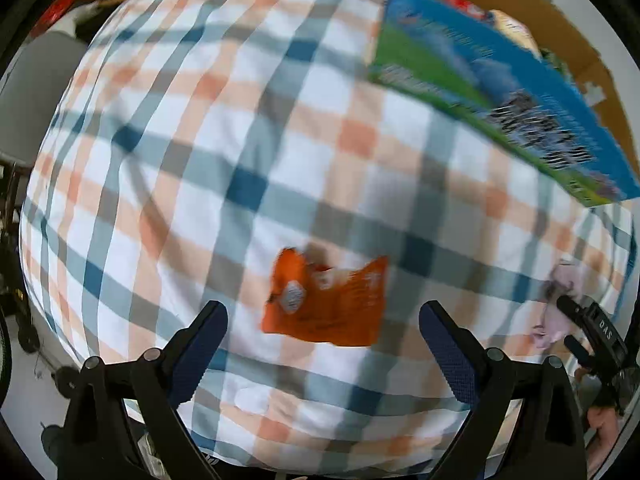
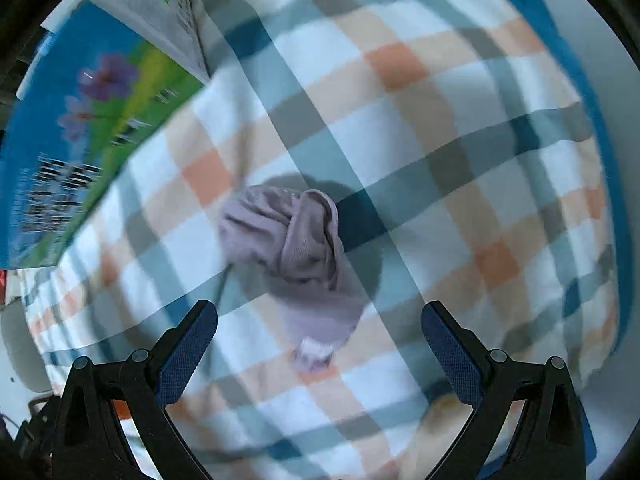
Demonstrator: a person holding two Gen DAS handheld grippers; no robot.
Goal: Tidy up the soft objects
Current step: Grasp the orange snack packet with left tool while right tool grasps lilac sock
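Observation:
An orange soft pouch [image 1: 326,304] lies on the checked bedcover [image 1: 240,140], just ahead of my open left gripper [image 1: 324,320], between its fingertips. A crumpled lilac cloth [image 2: 298,248] lies on the same cover, just ahead of my open right gripper [image 2: 320,320]. The lilac cloth also shows at the right edge of the left wrist view [image 1: 558,308], beside the right gripper's black body [image 1: 596,332]. Both grippers are empty.
A blue and green printed box [image 1: 500,88] stands on the bed at the back right, also seen in the right wrist view [image 2: 80,132]. A brown cardboard box [image 1: 532,4] is behind it. A grey chair [image 1: 36,92] stands left of the bed.

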